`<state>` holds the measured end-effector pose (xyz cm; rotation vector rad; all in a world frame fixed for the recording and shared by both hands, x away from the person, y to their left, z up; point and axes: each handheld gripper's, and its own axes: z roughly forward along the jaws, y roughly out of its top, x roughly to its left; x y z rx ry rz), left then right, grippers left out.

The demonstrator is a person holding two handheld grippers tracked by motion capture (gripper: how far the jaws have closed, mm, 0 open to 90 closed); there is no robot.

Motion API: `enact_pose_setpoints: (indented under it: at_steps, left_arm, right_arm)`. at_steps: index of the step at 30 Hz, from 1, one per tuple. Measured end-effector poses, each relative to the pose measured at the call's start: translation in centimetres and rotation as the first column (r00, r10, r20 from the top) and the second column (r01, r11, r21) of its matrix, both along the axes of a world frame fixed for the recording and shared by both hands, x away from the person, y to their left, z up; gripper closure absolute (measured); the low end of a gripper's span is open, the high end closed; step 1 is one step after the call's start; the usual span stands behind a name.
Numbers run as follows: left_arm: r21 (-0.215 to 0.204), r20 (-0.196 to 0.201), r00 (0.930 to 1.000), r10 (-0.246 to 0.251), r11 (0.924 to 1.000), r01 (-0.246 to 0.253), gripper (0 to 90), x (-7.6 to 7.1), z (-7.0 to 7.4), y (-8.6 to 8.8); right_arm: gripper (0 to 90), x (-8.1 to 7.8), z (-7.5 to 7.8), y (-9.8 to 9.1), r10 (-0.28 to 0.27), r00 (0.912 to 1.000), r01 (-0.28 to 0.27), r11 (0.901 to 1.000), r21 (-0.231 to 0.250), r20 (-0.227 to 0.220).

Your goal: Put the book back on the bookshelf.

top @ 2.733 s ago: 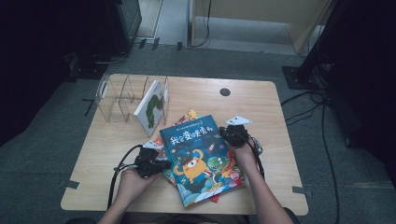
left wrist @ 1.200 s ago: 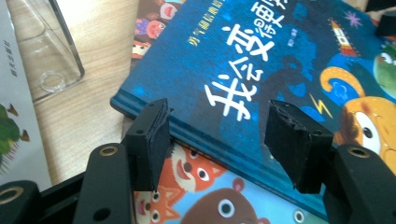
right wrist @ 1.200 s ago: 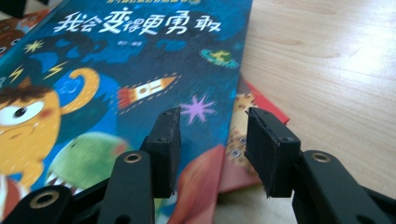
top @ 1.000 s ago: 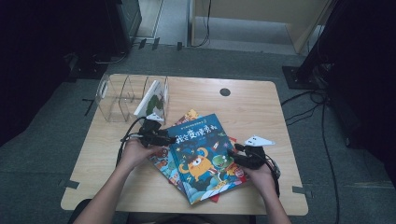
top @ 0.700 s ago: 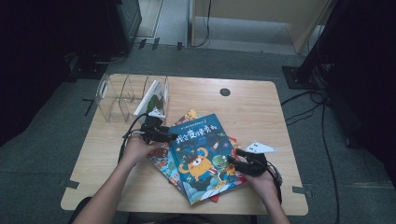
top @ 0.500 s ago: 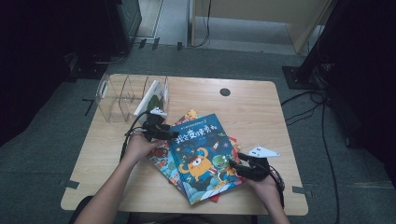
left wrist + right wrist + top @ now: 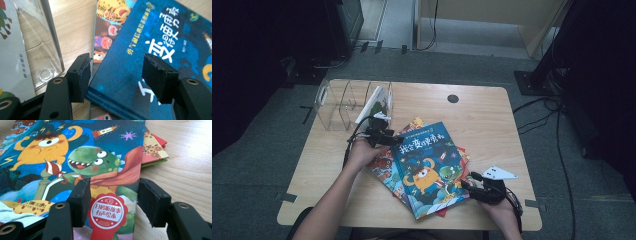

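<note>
A blue picture book (image 7: 427, 167) with an orange monster lies on top of a loose pile in the middle of the table. My left gripper (image 7: 387, 136) is at its far left corner. In the left gripper view the jaws (image 7: 120, 77) stand open, one on each side of that corner of the blue book (image 7: 150, 37), and the pads are clear of it. My right gripper (image 7: 467, 184) is at the near right corner. Its jaws (image 7: 113, 202) have just been opening, with the edge of the blue book (image 7: 75, 150) between them, and the pads do not press on it.
A clear book rack (image 7: 342, 102) stands at the back left with one white book (image 7: 372, 102) leaning in it, close to my left gripper. Other books, one of them red (image 7: 464, 155), stick out from under the blue one. The wooden table (image 7: 492, 125) has a round black hole (image 7: 453, 98).
My right gripper has slid along the blue book's right edge toward the table's front. My left gripper has crept toward the rack at the far left corner. The books lie as before.
</note>
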<state>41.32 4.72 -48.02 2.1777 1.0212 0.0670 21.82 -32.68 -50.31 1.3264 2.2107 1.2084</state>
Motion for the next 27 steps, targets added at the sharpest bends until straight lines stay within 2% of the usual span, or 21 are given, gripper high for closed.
enact_pose_setpoints:
  at_steps: [3,6,10,19,27]
  left_arm:
    - [0.014,-0.009,0.9999,-0.008,0.9999,0.008,40.9,0.0,-0.3,-0.3]
    - [0.042,0.013,0.9998,-0.018,0.999,0.017,39.4,-0.2,-0.3,-0.6]
    - [0.051,0.019,0.9996,-0.019,0.9985,0.018,39.1,-0.3,-0.3,-0.7]
    - [0.048,0.022,0.9997,-0.007,0.9988,0.006,38.5,-0.5,-0.3,-0.7]
    - [0.048,-0.008,0.9999,0.01,0.9988,-0.01,38.6,-0.6,-0.3,-0.5]
  right_arm:
    - [44.4,-0.2,0.0,0.0,-0.002,1.0,0.002,1.0,-0.008,0.0]
    - [44.5,-0.7,0.0,-0.2,-0.004,0.9999,0.004,1.0,0.003,-0.011]
    - [44.7,-1.0,0.1,-0.3,-0.001,1.0,0.001,1.0,-0.008,-0.007]
    - [45.2,-1.6,0.2,-0.5,0.006,1.0,-0.006,0.9998,-0.02,0.0]
    - [44.3,-3.2,0.0,-1.4,0.006,1.0,-0.006,1.0,-0.004,-0.006]
